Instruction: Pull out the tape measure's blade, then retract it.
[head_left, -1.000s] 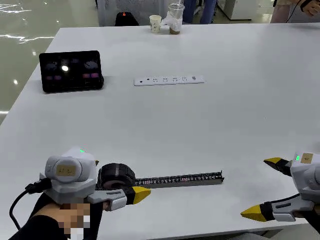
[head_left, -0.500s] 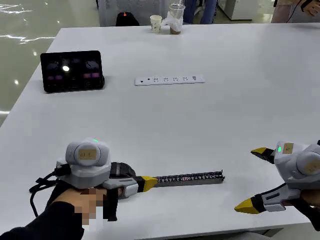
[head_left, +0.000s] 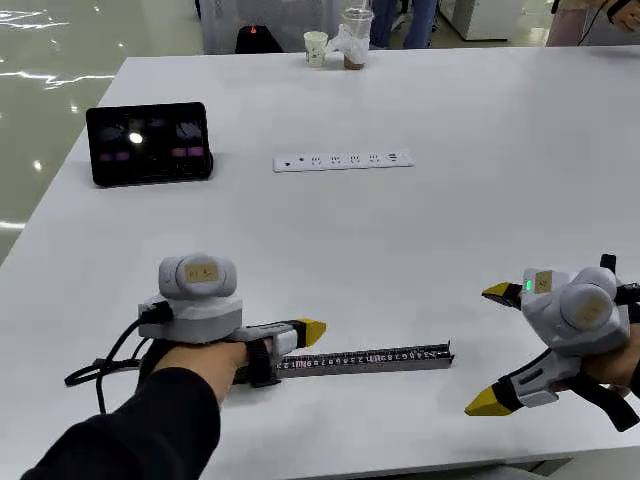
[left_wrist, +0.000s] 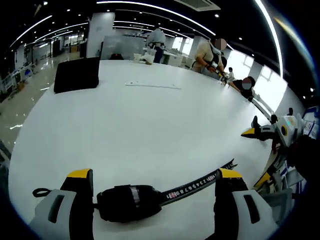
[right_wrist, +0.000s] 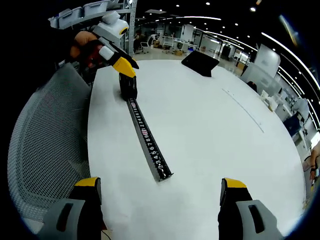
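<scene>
The black tape measure (left_wrist: 130, 202) lies on the white table (head_left: 420, 240), between the wide-apart jaws of my left gripper (left_wrist: 155, 175), which touch nothing. Its blade (head_left: 380, 357) is pulled out and lies flat, running right to a hooked end (head_left: 447, 351). In the head view my left gripper (head_left: 290, 348) and the hand cover the case. My right gripper (head_left: 492, 347) hovers open just right of the blade's end. In the right gripper view the blade (right_wrist: 147, 140) runs from the case (right_wrist: 128, 86) toward my open right gripper (right_wrist: 160, 184), stopping short of it.
A black tablet (head_left: 150, 142) stands at the far left, and a white power strip (head_left: 343, 159) lies mid-table. Two cups (head_left: 317, 47) sit at the far edge. A cable (head_left: 105, 365) trails from my left gripper. A grey mesh chair (right_wrist: 45, 145) is beside the near table edge.
My left gripper has slid forward and right over the tape case, which now lies between its jaws. My right gripper has come up and left toward the blade's end. The blade's length is unchanged.
</scene>
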